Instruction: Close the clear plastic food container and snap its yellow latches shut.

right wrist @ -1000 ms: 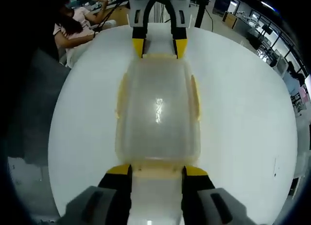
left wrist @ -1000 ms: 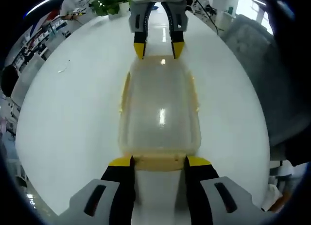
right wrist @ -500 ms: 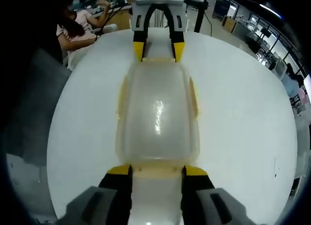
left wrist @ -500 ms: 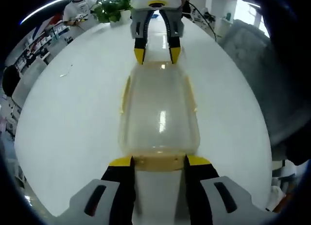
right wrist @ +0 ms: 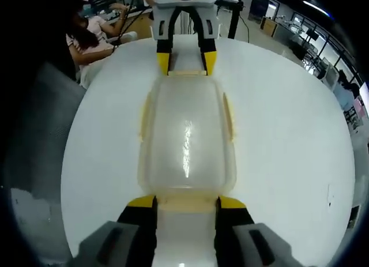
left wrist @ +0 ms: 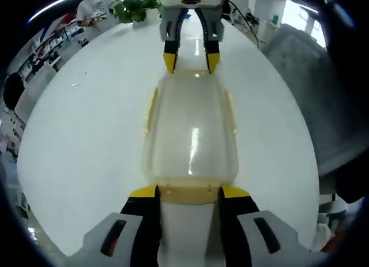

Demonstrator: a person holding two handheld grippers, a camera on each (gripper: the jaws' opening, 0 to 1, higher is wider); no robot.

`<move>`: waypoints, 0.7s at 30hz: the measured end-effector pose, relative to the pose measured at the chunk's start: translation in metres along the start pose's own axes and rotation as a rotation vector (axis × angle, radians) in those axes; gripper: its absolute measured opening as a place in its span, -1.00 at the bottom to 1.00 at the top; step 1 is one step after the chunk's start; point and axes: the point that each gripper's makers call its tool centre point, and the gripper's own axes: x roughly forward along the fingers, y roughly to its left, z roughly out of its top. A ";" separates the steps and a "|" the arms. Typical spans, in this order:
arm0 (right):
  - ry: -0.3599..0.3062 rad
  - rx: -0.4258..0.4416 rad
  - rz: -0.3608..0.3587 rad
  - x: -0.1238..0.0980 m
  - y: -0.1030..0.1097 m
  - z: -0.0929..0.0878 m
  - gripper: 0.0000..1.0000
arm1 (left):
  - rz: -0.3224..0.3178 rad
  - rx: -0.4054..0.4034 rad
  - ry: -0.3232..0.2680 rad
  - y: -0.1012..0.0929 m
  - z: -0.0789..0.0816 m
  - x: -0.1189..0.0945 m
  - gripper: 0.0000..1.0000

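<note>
the left gripper (left wrist: 189, 190) sits at one short end of the clear plastic food container (left wrist: 190, 131), its jaws parted wide and flanking the yellow end latch (left wrist: 189, 192), yellow tips touching or just beside it; whether they press it i cannot tell. the right gripper (right wrist: 187, 201) is at the opposite short end, jaws equally wide on either side of that end's latch (right wrist: 188, 203). the container lies lid-on on the round white table (left wrist: 86, 140), between the two grippers, with slim yellow side latches (right wrist: 143, 120) along its long edges. beyond the table, a potted plant (left wrist: 134, 4) stands near its far edge, and a seated person (right wrist: 92, 39) is off to one side.
</note>
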 end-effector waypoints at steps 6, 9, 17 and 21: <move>-0.015 0.002 0.006 -0.009 0.004 0.008 -0.27 | 0.020 -0.012 0.020 -0.002 -0.001 -0.010 -0.27; -0.017 -0.003 0.005 -0.017 0.005 0.014 -0.27 | 0.024 -0.024 0.020 -0.003 0.000 -0.017 -0.27; -0.020 -0.025 -0.018 -0.041 0.010 0.023 -0.27 | 0.053 -0.032 0.020 -0.009 0.013 -0.041 -0.27; -0.016 -0.032 -0.038 -0.054 0.014 0.027 -0.27 | 0.065 -0.025 0.015 -0.013 0.020 -0.052 -0.28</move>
